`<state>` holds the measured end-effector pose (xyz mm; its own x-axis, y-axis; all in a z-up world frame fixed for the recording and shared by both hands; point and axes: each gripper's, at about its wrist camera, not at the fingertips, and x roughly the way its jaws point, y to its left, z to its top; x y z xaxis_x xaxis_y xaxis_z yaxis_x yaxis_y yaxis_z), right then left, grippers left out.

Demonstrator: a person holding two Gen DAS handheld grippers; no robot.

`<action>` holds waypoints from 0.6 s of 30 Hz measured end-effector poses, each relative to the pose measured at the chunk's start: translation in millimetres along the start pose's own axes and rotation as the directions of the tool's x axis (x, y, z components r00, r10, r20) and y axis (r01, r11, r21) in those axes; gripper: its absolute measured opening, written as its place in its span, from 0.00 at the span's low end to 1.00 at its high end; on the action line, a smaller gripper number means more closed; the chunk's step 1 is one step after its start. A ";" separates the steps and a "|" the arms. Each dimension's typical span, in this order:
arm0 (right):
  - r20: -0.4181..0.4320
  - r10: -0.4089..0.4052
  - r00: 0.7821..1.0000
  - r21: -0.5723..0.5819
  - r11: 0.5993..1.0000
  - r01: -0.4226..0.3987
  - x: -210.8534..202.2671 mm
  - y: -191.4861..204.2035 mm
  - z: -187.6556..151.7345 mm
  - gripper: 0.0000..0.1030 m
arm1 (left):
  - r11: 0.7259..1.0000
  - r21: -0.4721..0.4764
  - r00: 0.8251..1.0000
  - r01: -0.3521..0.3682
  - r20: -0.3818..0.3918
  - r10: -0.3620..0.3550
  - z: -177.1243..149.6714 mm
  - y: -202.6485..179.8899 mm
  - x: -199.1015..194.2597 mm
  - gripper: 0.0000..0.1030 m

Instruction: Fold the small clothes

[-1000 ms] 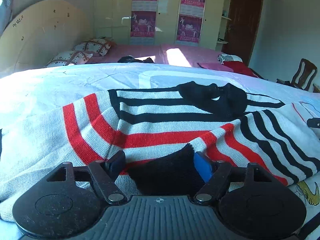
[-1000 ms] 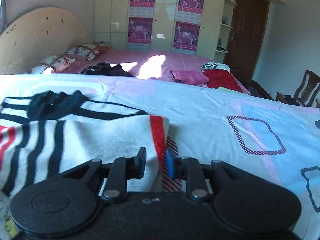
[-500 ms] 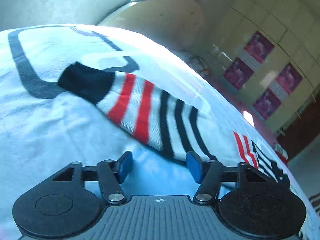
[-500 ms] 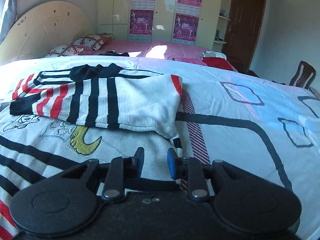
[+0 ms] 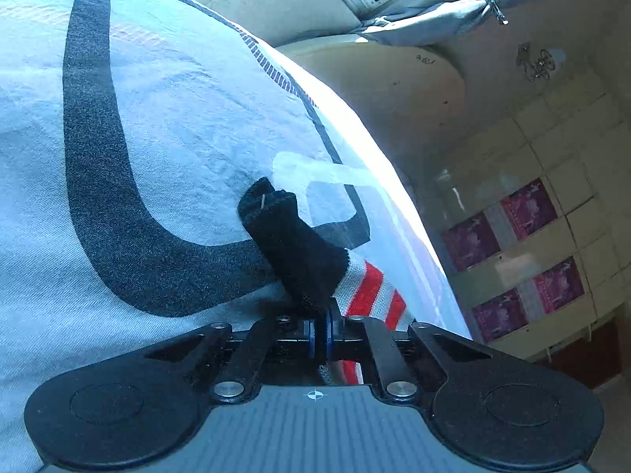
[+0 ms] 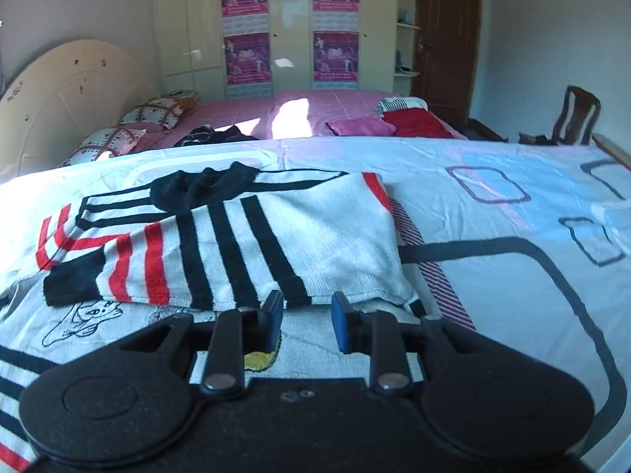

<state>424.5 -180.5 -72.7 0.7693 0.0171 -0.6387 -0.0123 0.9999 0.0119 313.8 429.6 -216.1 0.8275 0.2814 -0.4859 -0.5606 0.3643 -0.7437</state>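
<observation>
A white knit sweater (image 6: 244, 244) with black and red stripes lies on the patterned bed sheet (image 6: 493, 216). One sleeve is folded across its chest, black cuff (image 6: 71, 283) to the left. In the left wrist view, my left gripper (image 5: 320, 331) is shut on the other sleeve, just behind its black cuff (image 5: 292, 252). The red-striped part (image 5: 370, 295) runs off to the right, and the cuff rests on the sheet (image 5: 157, 138). My right gripper (image 6: 307, 311) hovers open over the sweater's lower front, with nothing between its fingers.
Behind this bed stands a second bed with a pink cover (image 6: 315, 106), pillows (image 6: 154, 112) and folded pink and red clothes (image 6: 414, 124). A wardrobe with posters (image 6: 292, 27) lines the far wall. A wooden chair (image 6: 575, 118) stands at the right, a curved headboard (image 6: 71, 98) at the left.
My left gripper swung away from the sweater's middle to the outstretched sleeve, rolled over, and shut on it near the cuff. My right gripper drew back from the sweater's folded edge.
</observation>
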 end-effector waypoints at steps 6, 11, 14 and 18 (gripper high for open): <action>0.013 -0.011 1.000 0.021 1.000 0.011 -4.8 -5.3 -3.4 0.26 | 0.959 0.283 0.998 0.029 0.049 -0.045 -11.0 -78.6 -21.3 0.04; 0.013 -0.017 1.000 0.025 1.000 0.017 -7.5 -15.6 -5.5 0.25 | 0.817 0.549 0.983 0.178 -0.056 -0.176 -72.3 -184.8 -30.2 0.04; 0.019 -0.014 1.000 0.035 0.999 0.013 -9.0 -23.9 -3.2 0.26 | 0.722 0.641 0.965 0.261 -0.155 -0.211 -130.1 -245.6 -21.7 0.04; 0.026 -0.016 1.000 0.046 0.999 0.015 -11.6 -38.1 0.9 0.26 | 0.620 0.709 0.941 0.336 -0.283 -0.186 -220.4 -309.3 -1.7 0.04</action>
<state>416.6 -218.8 -65.1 0.7855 0.0011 -0.6189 0.0284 0.9989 0.0379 492.9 120.7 -86.5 0.8920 -0.0543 -0.4487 -0.0923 0.9499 -0.2985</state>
